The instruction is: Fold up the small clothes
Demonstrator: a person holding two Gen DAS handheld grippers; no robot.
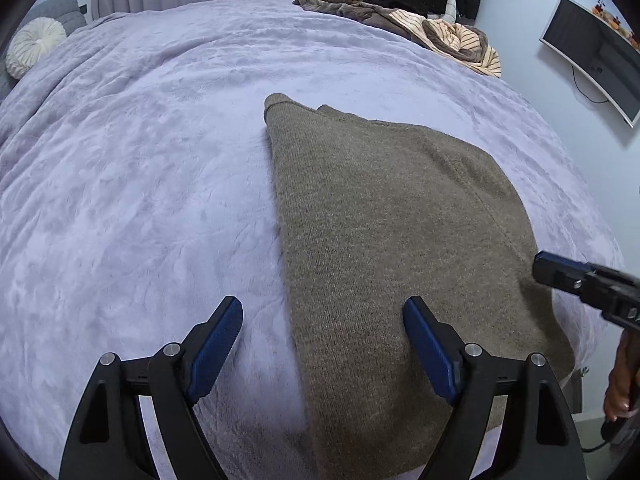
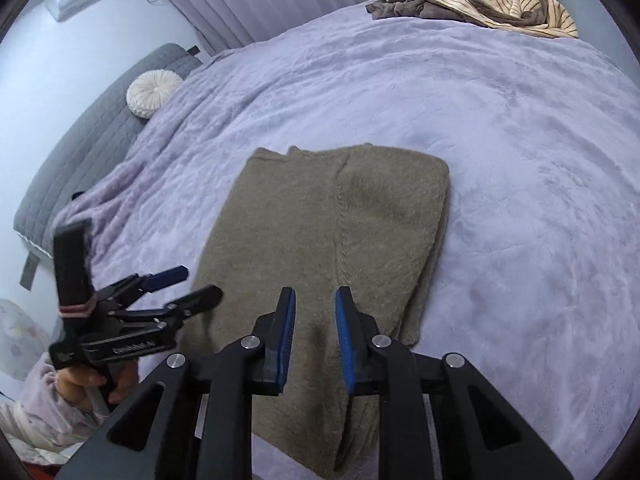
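An olive-brown knit garment [image 1: 380, 240] lies folded lengthwise on the lavender blanket [image 1: 140, 180]; it also shows in the right wrist view [image 2: 320, 232]. My left gripper [image 1: 322, 316] is wide open above the garment's near left edge, holding nothing. It also shows in the right wrist view [image 2: 192, 284] at the garment's left side. My right gripper [image 2: 315, 304] hovers over the garment's near end with its jaws a narrow gap apart, holding nothing. Its tip shows in the left wrist view [image 1: 560, 270] at the garment's right edge.
A pile of striped and brown clothes [image 1: 420, 28] lies at the bed's far corner, also in the right wrist view [image 2: 480, 4]. A round white cushion [image 2: 154, 92] rests by the grey headboard [image 2: 92, 140]. A monitor [image 1: 596, 56] hangs on the right wall.
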